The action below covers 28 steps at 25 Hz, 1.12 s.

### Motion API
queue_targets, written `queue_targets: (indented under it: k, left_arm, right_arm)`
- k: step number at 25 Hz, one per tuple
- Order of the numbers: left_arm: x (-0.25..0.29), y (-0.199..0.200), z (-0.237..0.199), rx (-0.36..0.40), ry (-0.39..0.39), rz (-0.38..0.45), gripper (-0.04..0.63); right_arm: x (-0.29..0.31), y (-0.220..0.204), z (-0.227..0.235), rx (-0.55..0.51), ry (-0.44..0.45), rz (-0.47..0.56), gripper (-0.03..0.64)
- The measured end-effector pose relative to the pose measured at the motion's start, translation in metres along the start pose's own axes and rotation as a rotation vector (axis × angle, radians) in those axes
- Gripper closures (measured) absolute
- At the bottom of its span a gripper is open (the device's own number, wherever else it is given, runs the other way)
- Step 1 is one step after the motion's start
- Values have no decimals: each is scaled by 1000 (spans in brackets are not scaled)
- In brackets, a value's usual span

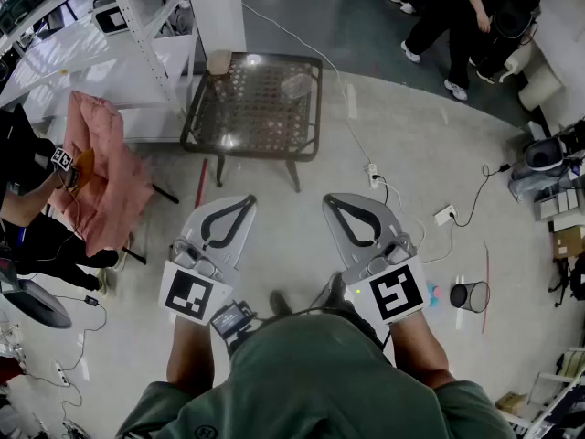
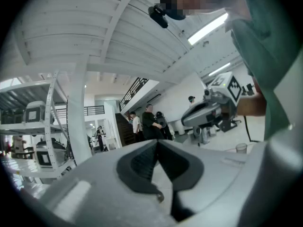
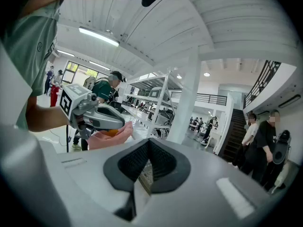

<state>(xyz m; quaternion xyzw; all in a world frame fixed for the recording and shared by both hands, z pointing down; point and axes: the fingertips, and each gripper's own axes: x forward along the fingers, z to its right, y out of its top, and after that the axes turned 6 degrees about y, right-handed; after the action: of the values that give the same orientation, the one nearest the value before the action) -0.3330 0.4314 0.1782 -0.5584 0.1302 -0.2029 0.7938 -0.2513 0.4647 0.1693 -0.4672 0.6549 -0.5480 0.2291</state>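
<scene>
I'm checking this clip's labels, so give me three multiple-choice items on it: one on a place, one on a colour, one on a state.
1. In the head view, where is the table from the right tool?
A ahead of it
B behind it
C under it
2. What colour is the cloth at the left?
A blue
B pink
C yellow
3. How do the left tool's jaws stand?
A wide apart
B on a cup
C together, empty

Answers:
1 A, the table stands beyond the tool's tips.
2 B, the cloth is plainly pink.
3 C, the left gripper view shows the tips meeting with nothing between them.
</scene>
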Motion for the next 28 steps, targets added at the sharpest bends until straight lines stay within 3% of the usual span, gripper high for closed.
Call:
queue_targets:
  k: [19, 28]
  left_arm:
    - [12, -4, 0, -32, -31, 17, 592]
    - [82, -3, 18, -36, -21, -31, 592]
  right_arm:
    - [0, -1, 5, 20, -42, 1, 611]
    - [-13, -34, 75, 100, -26, 46, 611]
